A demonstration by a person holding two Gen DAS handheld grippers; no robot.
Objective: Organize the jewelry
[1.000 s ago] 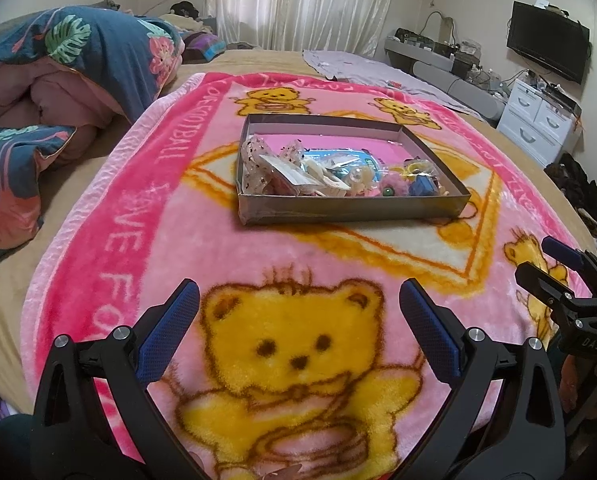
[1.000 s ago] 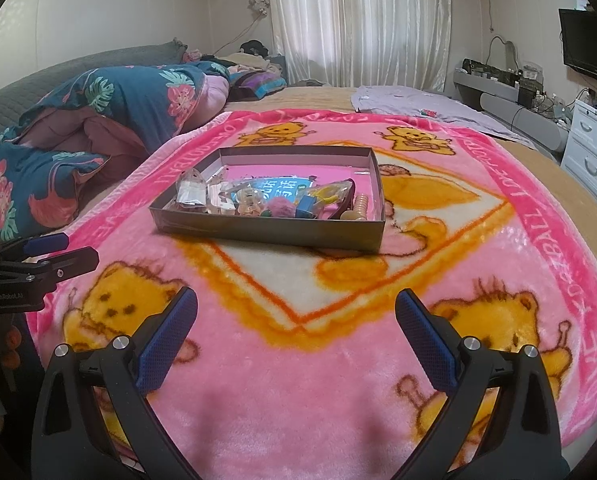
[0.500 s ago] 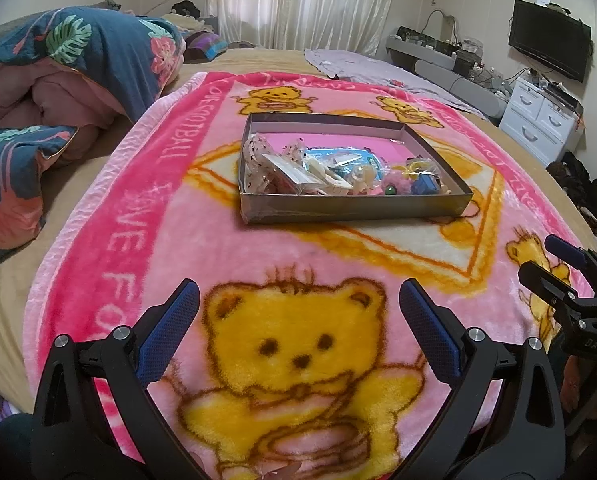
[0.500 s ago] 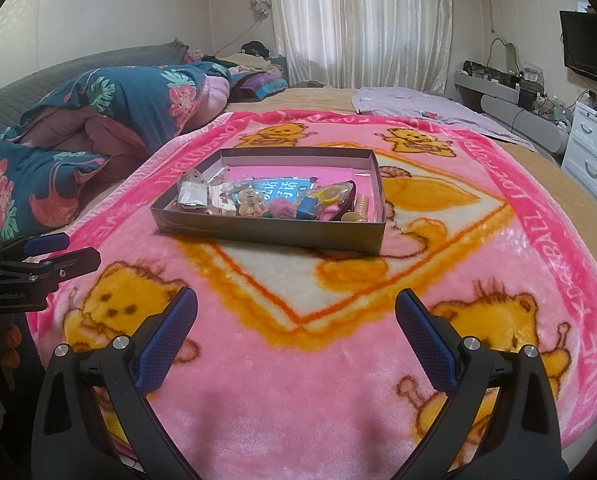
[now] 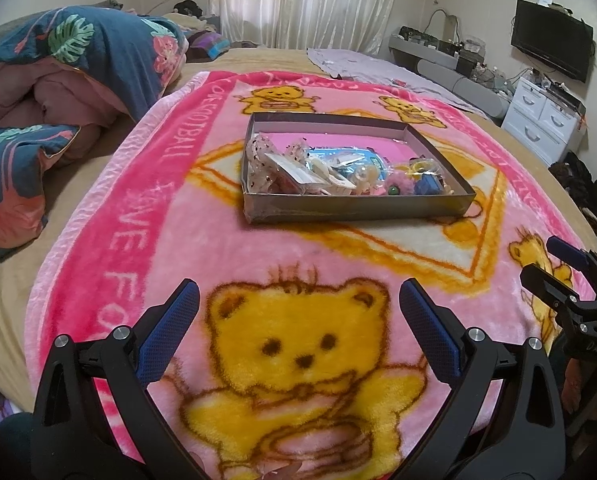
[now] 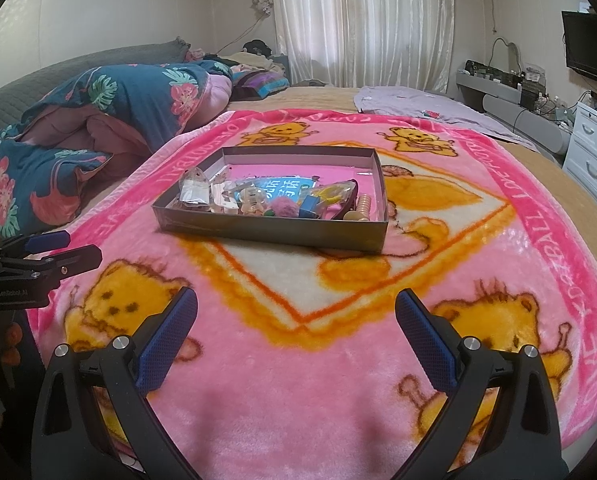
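Bed fills both views, and over it lies a pink blanket printed with yellow bears. A rumpled floral quilt is heaped along the left side, well apart from the work. Near the blanket's middle sits a shallow grey box, and the jewelry lies inside it, bunched toward the near wall: clear packets, a blue card, a pink fluffy piece, small yellow and blue bits, and a string of pale beads at the right end. The far half of the box floor shows bare pink.

The left gripper hovers low over the blanket with its fingers spread wide and nothing between them. The right gripper is released in the same way, also short of the box.

Whether the pile awaits sorting or has already been gathered into the box cannot be settled from this; it fits both.

Risks, as I judge them: the blanket is soft and the box is light card, so a push on its near wall could slide or tip it. The packets look slippery and overlap, so one pinch may lift two, or drag a neighbour out over the low wall onto the plush, where small beads would be hard to find. That near wall also stands between the fingers and the pieces.
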